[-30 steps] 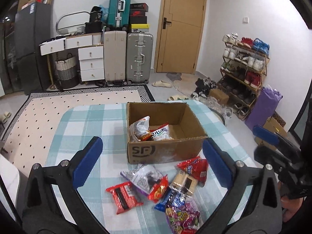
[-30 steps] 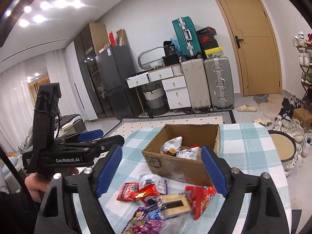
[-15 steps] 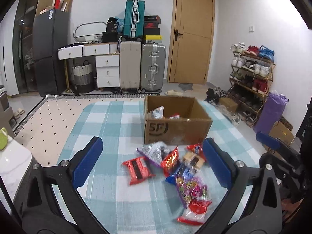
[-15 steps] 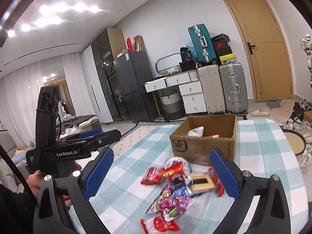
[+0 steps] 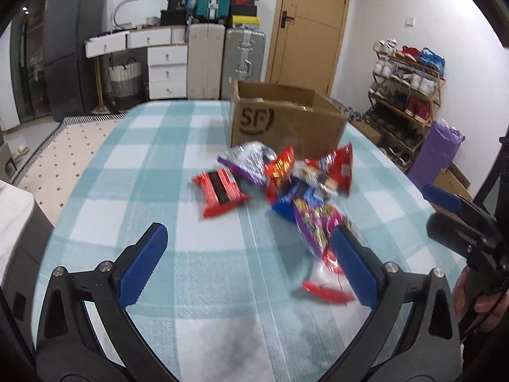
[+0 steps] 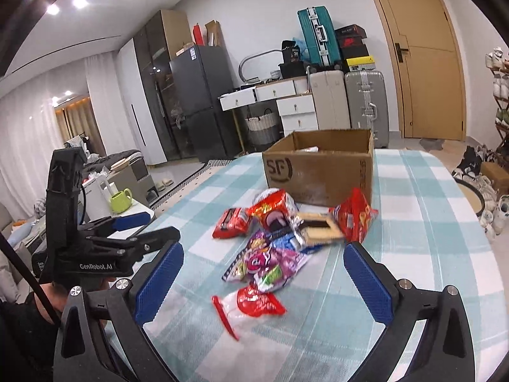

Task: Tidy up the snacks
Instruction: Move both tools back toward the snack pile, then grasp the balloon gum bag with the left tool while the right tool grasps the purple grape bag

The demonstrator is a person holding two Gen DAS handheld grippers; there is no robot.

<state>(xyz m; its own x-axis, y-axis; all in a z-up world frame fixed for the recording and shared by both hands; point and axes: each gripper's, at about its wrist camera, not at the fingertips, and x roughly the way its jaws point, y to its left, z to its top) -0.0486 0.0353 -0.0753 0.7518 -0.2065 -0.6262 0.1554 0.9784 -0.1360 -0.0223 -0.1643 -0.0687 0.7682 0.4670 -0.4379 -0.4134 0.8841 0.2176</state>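
A heap of snack packets lies on the teal checked tablecloth (image 5: 152,172) in front of an open cardboard box (image 5: 286,124) (image 6: 318,172). In the heap are a red packet with a black band (image 5: 219,191) (image 6: 230,222), a red bag (image 5: 342,165) (image 6: 356,216), a purple candy bag (image 5: 315,222) (image 6: 270,264) and a clear bag with red sweets (image 5: 324,273) (image 6: 254,302). My left gripper (image 5: 249,238) is open, low over the cloth, short of the heap. My right gripper (image 6: 262,254) is open wide, its fingers either side of the nearest bags without touching them.
A white side table with a green mug (image 6: 121,200) stands left of the table. To the right are a shoe rack (image 5: 407,95), a purple bag (image 5: 435,156) and a round stool (image 6: 470,200). Suitcases and drawers line the far wall.
Both grippers have sunk and drawn back from the box, so the snack heap now lies just ahead of them. The right gripper's jaws have widened.
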